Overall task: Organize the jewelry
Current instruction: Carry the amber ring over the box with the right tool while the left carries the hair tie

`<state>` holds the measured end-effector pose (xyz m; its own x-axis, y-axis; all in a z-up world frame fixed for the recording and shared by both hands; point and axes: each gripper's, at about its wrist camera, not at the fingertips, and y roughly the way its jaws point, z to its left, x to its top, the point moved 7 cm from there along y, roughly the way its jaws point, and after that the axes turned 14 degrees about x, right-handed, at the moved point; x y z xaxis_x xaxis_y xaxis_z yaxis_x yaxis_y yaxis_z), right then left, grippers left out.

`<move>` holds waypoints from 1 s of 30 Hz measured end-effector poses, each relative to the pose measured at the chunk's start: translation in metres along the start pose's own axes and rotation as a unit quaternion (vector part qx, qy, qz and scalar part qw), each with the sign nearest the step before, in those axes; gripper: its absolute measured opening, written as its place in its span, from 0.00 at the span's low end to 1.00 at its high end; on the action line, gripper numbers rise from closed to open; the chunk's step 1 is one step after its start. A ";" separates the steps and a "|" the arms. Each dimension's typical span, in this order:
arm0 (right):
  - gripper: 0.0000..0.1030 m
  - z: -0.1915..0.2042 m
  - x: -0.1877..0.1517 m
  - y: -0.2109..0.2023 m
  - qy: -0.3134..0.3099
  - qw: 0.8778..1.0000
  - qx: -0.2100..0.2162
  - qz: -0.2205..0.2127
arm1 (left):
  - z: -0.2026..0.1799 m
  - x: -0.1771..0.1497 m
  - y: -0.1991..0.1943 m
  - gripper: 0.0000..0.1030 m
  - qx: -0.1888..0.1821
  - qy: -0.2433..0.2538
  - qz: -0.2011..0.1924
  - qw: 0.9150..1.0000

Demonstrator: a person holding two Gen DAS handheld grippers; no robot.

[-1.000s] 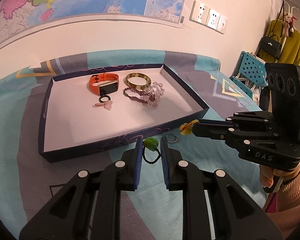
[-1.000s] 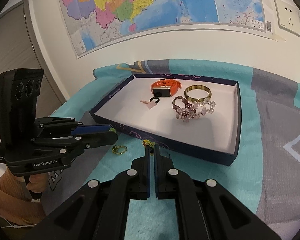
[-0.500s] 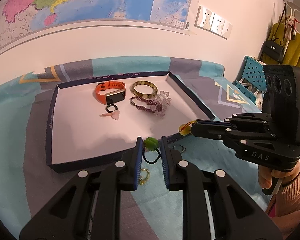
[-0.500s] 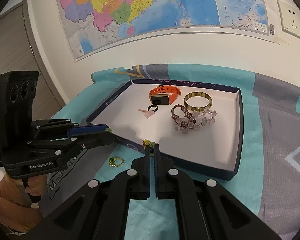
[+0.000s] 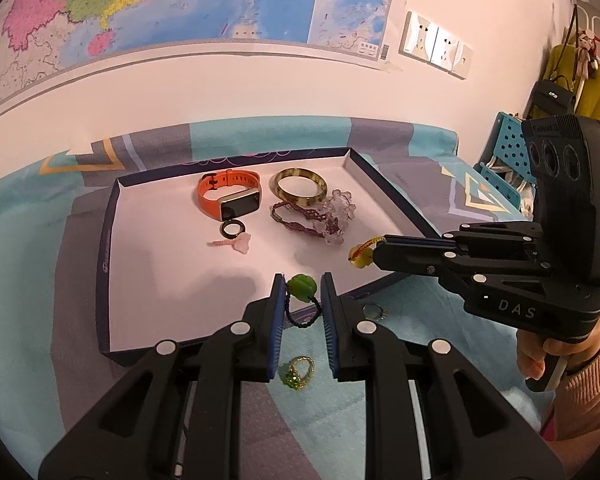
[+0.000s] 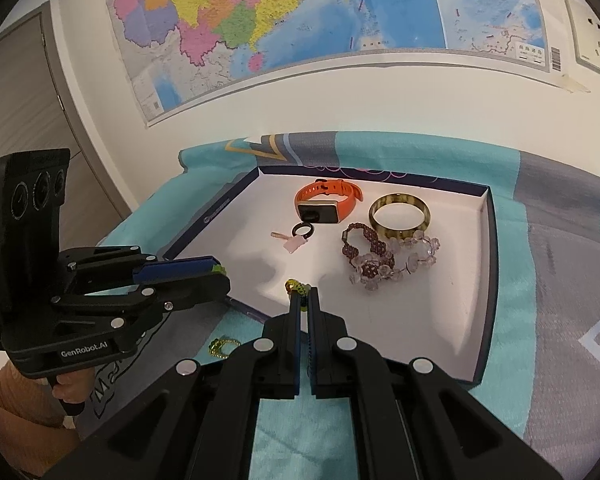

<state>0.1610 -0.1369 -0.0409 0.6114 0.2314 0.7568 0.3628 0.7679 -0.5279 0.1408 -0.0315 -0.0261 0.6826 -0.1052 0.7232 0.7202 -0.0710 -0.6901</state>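
A teal and grey patterned cloth (image 5: 40, 280) covers the tabletop, and a shallow dark-rimmed tray (image 5: 104, 248) with a white floor lies on it toward the far edge, below a wall map (image 6: 300, 20). In the tray's far half lie an orange smartwatch (image 5: 228, 196), an amber bangle (image 5: 300, 186), a purple beaded bracelet (image 5: 300, 220) touching a clear crystal bracelet (image 5: 340, 216), a black ring (image 5: 232, 229) and a pink charm (image 5: 240, 243). The left gripper (image 5: 301, 290) hovers over the tray's near rim, its fingers clenched on a green bead (image 5: 301, 286) with a dark cord. The right gripper (image 6: 305, 300) has its fingers clamped on a yellow knotted charm (image 6: 296, 286). On the cloth near the tabletop's near edge lie a gold ring with a green stone (image 5: 298, 372) and a silver ring (image 5: 374, 312).
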 end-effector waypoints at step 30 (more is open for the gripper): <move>0.02 -0.013 0.019 0.026 0.008 1.000 -0.010 0.015 | 0.008 0.013 0.040 0.18 0.022 0.007 0.022 0.999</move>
<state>0.1914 -0.1208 -0.0450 0.6329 0.2445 0.7346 0.3584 0.7485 -0.5579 0.1799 -0.0279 -0.0441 0.7124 -0.1212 0.6912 0.6942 -0.0225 -0.7194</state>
